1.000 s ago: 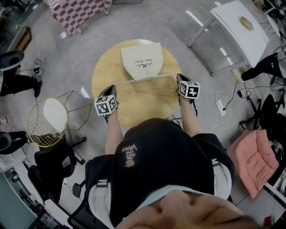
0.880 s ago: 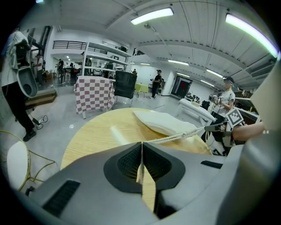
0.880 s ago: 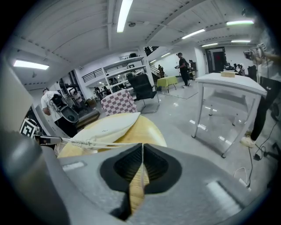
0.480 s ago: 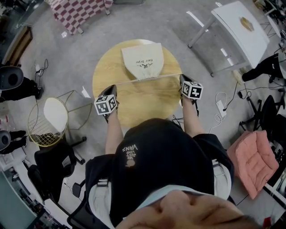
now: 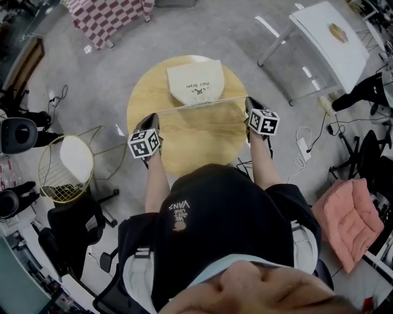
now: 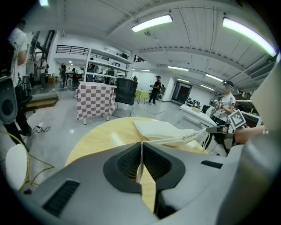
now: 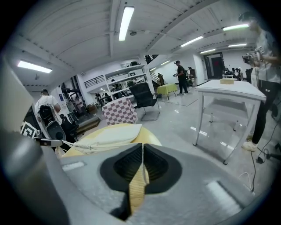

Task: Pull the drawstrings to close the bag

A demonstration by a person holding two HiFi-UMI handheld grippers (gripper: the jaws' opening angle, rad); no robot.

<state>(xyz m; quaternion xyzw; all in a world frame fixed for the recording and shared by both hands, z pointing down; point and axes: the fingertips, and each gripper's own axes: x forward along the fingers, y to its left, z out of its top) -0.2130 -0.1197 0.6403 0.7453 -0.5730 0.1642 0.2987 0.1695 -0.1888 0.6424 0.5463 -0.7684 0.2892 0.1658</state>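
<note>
Big open lab/workshop hall: polished grey floor, ceiling strip lights, mezzanine racking, white table, office chair, loose floor cables.

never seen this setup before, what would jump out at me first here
A cream drawstring bag lies on a round wooden table, its mouth gathered toward the person. The drawstring runs taut from that mouth out to both sides, pinched in the shut left claw and the shut right claw. A red-checked cloth covers a table at the head view's top left.

Head view steeply overhead; gripper views share table
</note>
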